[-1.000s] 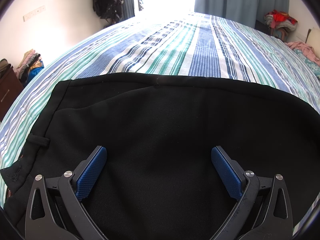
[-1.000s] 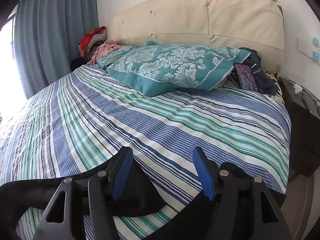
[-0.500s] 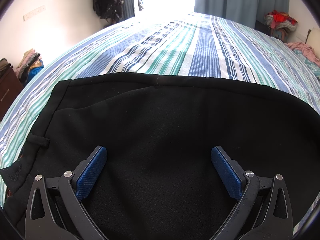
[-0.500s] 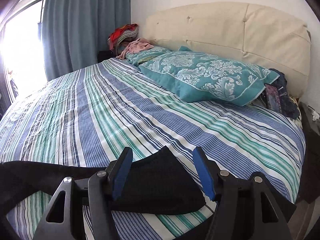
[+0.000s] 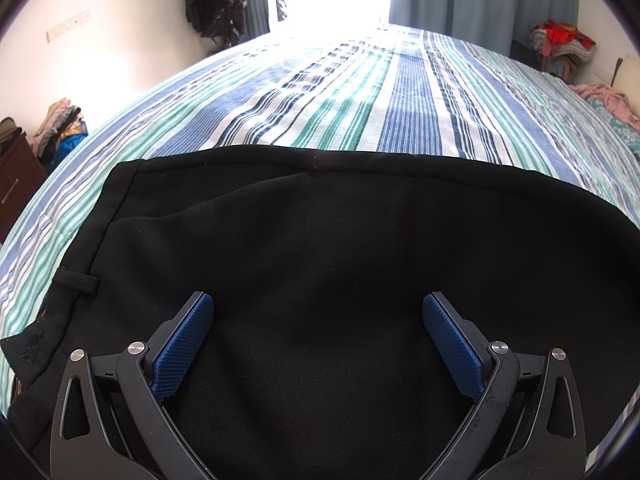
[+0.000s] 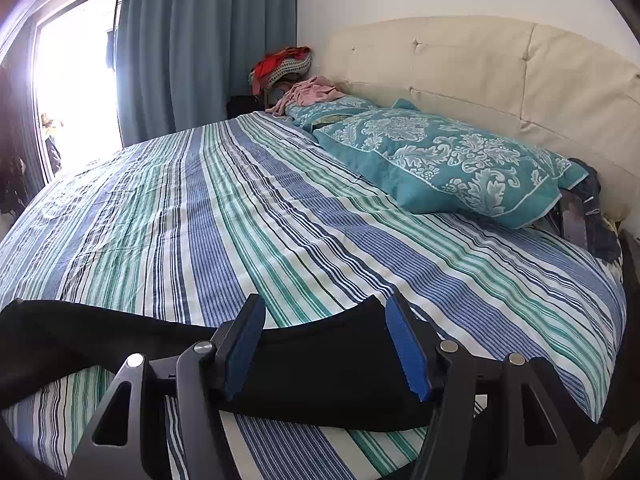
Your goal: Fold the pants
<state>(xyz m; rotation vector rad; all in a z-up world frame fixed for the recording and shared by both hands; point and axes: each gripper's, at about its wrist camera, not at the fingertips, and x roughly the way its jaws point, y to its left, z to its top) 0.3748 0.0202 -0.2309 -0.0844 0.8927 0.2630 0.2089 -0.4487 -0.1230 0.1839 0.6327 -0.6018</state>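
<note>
- My left claw (image 5: 318, 312) hangs over the black pants (image 5: 340, 248), jaws spread wide and gripping nothing — the cloth lies flat under them, and I cannot tell whether the tips touch it.
- The pants lie spread on the striped bed (image 5: 400, 92); through the left camera I see the waistband end with a belt loop (image 5: 76, 280) at the left, and a straight far edge running across the sheet.
- My right claw (image 6: 324, 320) sits about half open at the leg end of the pants (image 6: 320, 360); the dark hem lies between the blue pads (image 6: 242, 348), but the pads do not press on it.
- From the right camera the leg runs off to the left across the stripes, flat on the bed.
- Farther off, a teal patterned pillow (image 6: 448, 164) rests against the cream headboard (image 6: 480, 64), well apart from the pants.
</note>
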